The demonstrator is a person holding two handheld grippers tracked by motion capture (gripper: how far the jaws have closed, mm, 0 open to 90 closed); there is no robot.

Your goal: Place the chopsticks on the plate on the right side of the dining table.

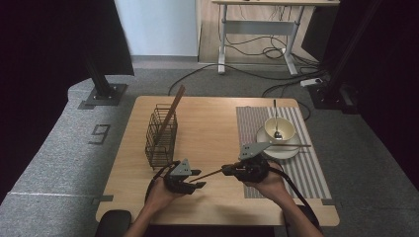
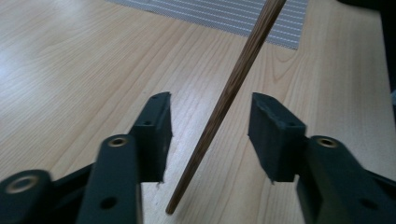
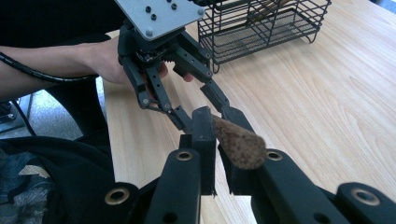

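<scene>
The left gripper view alone shows the gap: the chopstick [image 2: 224, 100] slants between the left gripper's [image 2: 210, 135] pads untouched, jaws part-open. In the high view both hands sit low over the bench [image 1: 212, 123], grippers facing. The right gripper [image 3: 217, 154] clamps the brown wooden chopstick's thick end, its tip reaching leftward.

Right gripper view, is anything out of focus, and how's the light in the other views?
Right gripper view: the chopstick end near the lens is blurred. Left gripper view: pale glare on the table at left. High view: dark surroundings, table evenly lit.
</scene>
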